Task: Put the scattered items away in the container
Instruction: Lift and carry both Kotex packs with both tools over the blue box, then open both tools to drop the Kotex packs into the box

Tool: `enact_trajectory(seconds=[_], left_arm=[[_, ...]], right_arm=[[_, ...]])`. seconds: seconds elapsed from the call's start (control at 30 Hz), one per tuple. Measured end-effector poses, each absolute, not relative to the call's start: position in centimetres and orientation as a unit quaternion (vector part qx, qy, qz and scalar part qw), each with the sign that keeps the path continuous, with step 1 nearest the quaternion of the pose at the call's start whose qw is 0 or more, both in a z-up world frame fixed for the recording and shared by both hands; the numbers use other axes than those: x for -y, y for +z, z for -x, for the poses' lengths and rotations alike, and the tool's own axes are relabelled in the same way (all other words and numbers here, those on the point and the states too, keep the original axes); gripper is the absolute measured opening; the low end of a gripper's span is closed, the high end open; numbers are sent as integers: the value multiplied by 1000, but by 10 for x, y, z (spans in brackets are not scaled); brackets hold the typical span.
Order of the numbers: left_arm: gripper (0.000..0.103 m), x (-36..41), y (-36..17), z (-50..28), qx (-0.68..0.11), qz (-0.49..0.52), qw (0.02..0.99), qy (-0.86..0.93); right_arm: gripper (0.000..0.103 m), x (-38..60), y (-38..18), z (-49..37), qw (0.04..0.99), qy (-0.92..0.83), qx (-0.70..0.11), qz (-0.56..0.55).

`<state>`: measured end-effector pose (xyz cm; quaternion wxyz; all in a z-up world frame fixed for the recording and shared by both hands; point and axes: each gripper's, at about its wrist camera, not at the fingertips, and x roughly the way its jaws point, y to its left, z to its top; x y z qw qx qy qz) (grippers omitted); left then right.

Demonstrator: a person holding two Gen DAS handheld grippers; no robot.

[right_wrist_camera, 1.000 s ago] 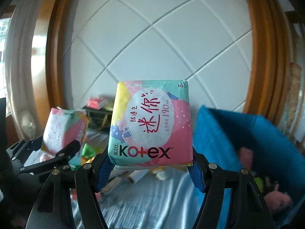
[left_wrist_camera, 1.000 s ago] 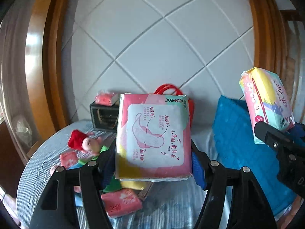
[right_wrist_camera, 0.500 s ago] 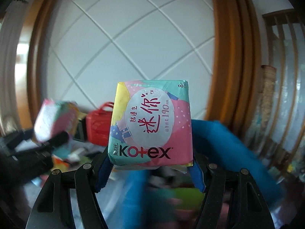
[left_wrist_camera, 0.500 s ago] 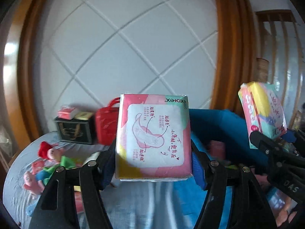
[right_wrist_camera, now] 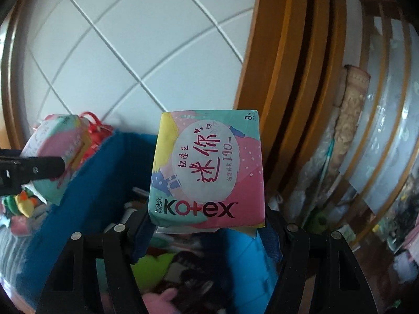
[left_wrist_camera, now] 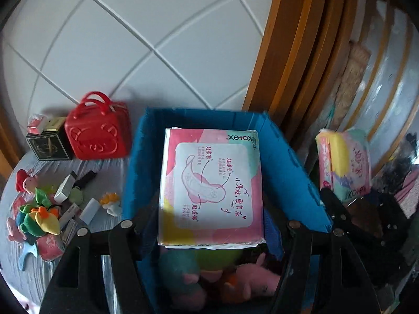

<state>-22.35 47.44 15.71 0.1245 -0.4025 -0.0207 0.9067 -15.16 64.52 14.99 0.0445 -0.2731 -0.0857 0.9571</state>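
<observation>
While each hand-held gripper is clamped on a Kotex pad pack, the left hand-held gripper holds its pink pack above the blue fabric bin, and the right hand-held gripper holds its teal-and-pink pack over the bin's near right side, presumably ready to drop. Left of the bin, plush toys and a red toy case sit on the blue-grey cloth surface, backed by a white quilted panel.

Each camera rides on its hand-held gripper, looking forward and downward along the fingers, close above the blue bin (the left one tilted more steeply). Both views share the bin, the white tiled wall and the wooden frame.
</observation>
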Motion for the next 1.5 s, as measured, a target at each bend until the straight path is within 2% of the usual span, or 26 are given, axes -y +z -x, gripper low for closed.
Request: enact_trajectory(seconds=[0.13, 0.3, 0.5, 0.77, 1.07, 1.23, 1.3, 1.37, 1.5], left_arm=[[66, -509, 106, 276, -4, 457, 98, 884], [66, -522, 20, 336, 26, 548, 90, 831], [66, -535, -46, 355, -29, 598, 70, 798], [68, -547, -56, 352, -81, 582, 56, 807], [69, -536, -60, 354, -69, 601, 32, 796], [69, -531, -58, 358, -62, 602, 26, 796], [69, -531, -56, 358, -61, 602, 27, 796], [69, -533, -56, 359, -67, 603, 25, 794], [69, -533, -50, 358, -71, 593, 28, 802]], right_arm=[[70, -660, 124, 195, 38, 943, 92, 316], [70, -658, 55, 257, 22, 903, 113, 413], [70, -664, -33, 300, 2, 849, 101, 519], [69, -664, -80, 301, -10, 810, 119, 574], [73, -668, -78, 303, -19, 804, 119, 582], [82, -660, -74, 302, -23, 804, 147, 576], [95, -656, -75, 307, -38, 804, 141, 576], [103, -652, -79, 309, -52, 800, 138, 581], [103, -646, -87, 309, -46, 789, 168, 590]])
